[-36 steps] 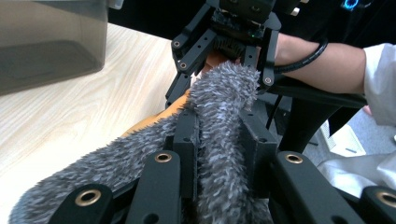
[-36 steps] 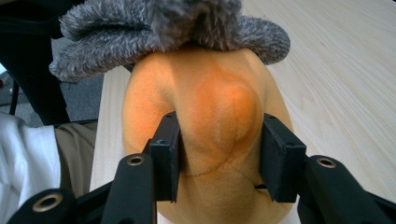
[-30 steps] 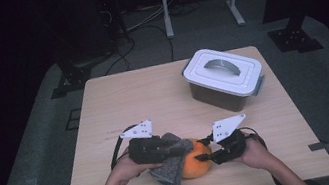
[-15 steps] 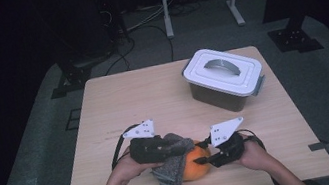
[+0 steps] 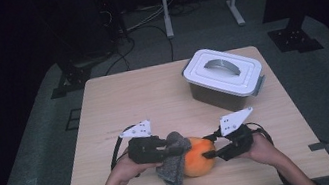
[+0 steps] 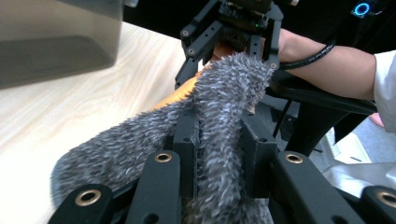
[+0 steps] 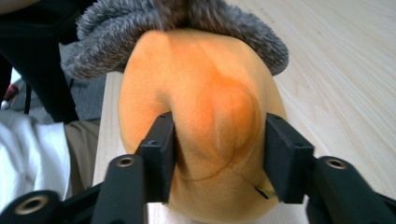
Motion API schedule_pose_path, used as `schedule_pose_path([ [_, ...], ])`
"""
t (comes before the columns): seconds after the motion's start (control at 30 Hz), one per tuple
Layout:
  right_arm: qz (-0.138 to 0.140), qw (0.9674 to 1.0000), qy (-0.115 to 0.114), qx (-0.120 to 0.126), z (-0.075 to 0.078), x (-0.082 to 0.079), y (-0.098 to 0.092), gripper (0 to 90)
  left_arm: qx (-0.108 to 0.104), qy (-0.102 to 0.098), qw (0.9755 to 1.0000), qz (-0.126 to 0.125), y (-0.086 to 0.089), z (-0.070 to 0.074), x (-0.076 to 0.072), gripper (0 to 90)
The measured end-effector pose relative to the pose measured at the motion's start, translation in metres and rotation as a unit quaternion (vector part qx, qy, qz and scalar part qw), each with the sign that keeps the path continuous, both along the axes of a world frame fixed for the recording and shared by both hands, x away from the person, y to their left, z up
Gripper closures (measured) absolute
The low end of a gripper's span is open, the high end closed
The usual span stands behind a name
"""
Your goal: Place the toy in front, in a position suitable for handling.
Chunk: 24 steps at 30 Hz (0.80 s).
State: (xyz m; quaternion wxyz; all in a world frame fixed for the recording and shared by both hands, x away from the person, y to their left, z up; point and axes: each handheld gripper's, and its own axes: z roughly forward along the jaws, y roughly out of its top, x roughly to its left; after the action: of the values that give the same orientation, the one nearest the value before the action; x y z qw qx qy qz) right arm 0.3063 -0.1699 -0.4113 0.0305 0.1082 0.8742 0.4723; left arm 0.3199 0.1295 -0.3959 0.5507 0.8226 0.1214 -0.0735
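Observation:
An orange soft ball-shaped toy [image 5: 199, 161] lies near the table's front edge, with a grey fuzzy cloth [image 5: 173, 171] draped over its left side. My left gripper [image 5: 176, 146] is shut on that cloth; the fuzzy grey cloth [image 6: 229, 88] is pinched between its jaws [image 6: 217, 126], with the orange toy [image 6: 180, 93] behind. My right gripper [image 5: 208, 152] comes in from the right. Its jaws have just been opening, and its pads [image 7: 161, 149] still touch the orange toy [image 7: 201, 84] on both sides of a pinched bulge. Beyond the toy lies the grey cloth [image 7: 116, 28].
A white lidded box [image 5: 223, 75] with a grey handle stands at the table's back right; its wall shows as the box [image 6: 56, 37] in the left gripper view. Bare wooden table [image 5: 129, 103] stretches behind the grippers. Dark floor and stands surround it.
My right gripper has shifted slightly to the right and its jaws stand wider around the orange toy. The left gripper and the cloth have stayed where they were.

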Motion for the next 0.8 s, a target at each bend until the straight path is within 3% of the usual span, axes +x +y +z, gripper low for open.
schedule_pose_path([
  [0.1, -0.004, 0.9997, -0.016, -0.018, 0.005, -0.004, 0.004, 38.9, -0.002, 0.0, 1.0, 0.004, -0.002, 0.0, 0.0, 71.2],
  [0.27, 0.001, 0.9992, -0.031, -0.023, 0.01, -0.008, 0.009, 33.5, 0.0, -0.003, 1.0, 0.003, -0.007, 0.001, -0.002, 71.1],
  [0.37, 0.007, 0.9994, -0.028, -0.017, 0.01, -0.011, 0.015, 31.0, 0.002, -0.003, 1.0, -0.005, -0.012, 0.001, -0.003, 71.1],
  [0.6, 0.017, 0.9994, -0.022, -0.023, 0.003, -0.008, 0.016, 43.0, -0.002, 0.002, 1.0, 0.003, -0.01, -0.002, 0.0, 71.1],
  [0.8, 0.024, 0.9994, -0.018, -0.02, 0.001, -0.005, 0.008, 45.7, -0.005, 0.006, 0.9999, 0.008, -0.004, -0.005, 0.003, 71.0],
])
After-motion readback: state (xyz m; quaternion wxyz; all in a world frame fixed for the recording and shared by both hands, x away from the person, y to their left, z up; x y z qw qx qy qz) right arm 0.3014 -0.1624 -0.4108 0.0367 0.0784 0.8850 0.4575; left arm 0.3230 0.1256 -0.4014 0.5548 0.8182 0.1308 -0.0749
